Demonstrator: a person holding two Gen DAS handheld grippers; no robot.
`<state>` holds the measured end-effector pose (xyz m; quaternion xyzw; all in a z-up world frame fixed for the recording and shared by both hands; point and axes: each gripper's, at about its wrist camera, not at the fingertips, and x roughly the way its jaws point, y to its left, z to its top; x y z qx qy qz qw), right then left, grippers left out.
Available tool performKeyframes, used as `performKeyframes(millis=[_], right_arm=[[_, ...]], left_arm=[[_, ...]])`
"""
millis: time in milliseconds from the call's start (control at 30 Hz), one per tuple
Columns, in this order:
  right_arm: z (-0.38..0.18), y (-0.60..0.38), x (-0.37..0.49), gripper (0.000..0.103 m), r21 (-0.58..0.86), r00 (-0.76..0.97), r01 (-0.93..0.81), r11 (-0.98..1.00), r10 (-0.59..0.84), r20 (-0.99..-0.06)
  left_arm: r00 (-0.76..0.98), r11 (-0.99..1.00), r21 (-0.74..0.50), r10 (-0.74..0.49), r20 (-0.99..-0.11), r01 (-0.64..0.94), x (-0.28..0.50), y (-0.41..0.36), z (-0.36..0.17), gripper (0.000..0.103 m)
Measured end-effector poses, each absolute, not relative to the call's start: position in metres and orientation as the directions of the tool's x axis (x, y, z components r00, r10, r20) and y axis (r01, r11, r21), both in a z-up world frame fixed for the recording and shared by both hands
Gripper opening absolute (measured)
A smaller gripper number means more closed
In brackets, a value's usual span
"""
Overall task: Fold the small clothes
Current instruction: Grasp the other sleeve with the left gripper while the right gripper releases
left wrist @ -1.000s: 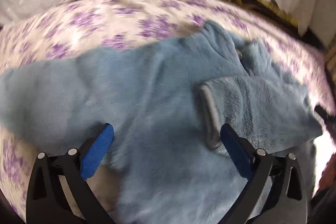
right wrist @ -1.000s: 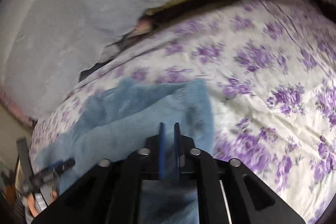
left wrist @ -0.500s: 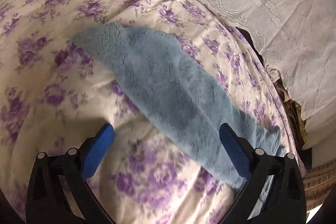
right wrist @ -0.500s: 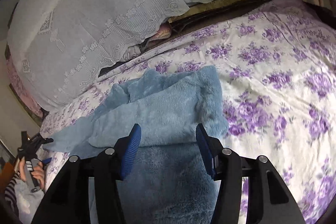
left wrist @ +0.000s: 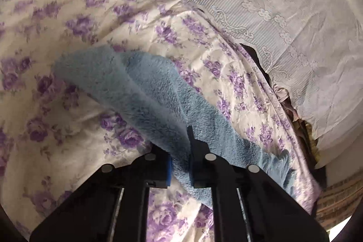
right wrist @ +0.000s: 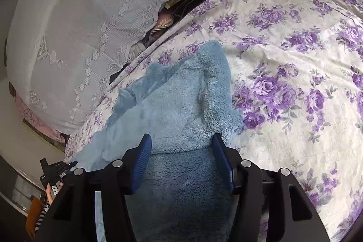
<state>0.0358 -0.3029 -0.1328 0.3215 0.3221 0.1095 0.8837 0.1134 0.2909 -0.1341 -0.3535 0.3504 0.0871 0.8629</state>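
Observation:
A fluffy light blue garment (left wrist: 145, 92) lies on a bed with a purple flowered sheet (left wrist: 68, 22). My left gripper (left wrist: 180, 162) is shut on a long sleeve-like part of it and lifts that fold off the sheet. In the right wrist view the garment (right wrist: 179, 106) lies partly folded over itself, and my right gripper (right wrist: 182, 162) is open just above it, with blue pads either side of the fleece. The left gripper (right wrist: 56, 170) shows small at the lower left of that view.
A white lace cover (left wrist: 283, 15) hangs along the far side of the bed, also in the right wrist view (right wrist: 74, 26). A dark gap with bits of cloth (right wrist: 163, 24) runs between it and the bed. The flowered sheet (right wrist: 295, 60) spreads to the right.
My left gripper has closed on the blue sleeve and raised it. My right gripper let go of the garment one second ago and has stayed open, moving in a little.

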Motion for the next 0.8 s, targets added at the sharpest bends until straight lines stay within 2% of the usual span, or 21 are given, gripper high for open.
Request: performKeyframes(millis=[167, 367, 467, 633, 800], right_arm=[[-0.135, -0.302, 0.039, 0.061, 0.64, 0.759, 0.003, 0.769, 0.415, -0.502], [-0.137, -0.304, 0.043, 0.062, 0.658, 0.754, -0.004, 0.753, 0.434, -0.493], [-0.137, -0.303, 0.043, 0.062, 0.651, 0.75, -0.002, 0.759, 0.432, -0.501], [-0.131, -0.303, 0.043, 0.062, 0.641, 0.751, 0.009, 0.768, 0.418, -0.511], [-0.12, -0.313, 0.033, 0.062, 0.664, 0.78, 0.017, 0.748, 0.405, -0.477]], left_arm=[[0.761, 0.848, -0.437, -0.064, -0.646, -0.3, 0.108, 0.246, -0.098, 0.009], [0.749, 0.908, -0.375, -0.115, -0.652, -0.187, 0.111, 0.194, -0.072, 0.009], [0.747, 0.95, -0.283, -0.091, -0.659, -0.134, 0.111, 0.161, -0.055, 0.009], [0.743, 0.974, -0.216, -0.09, -0.664, -0.074, 0.109, 0.118, -0.044, 0.009], [0.734, 0.987, -0.159, -0.098, -0.672, -0.014, 0.109, 0.066, -0.039, 0.009]])
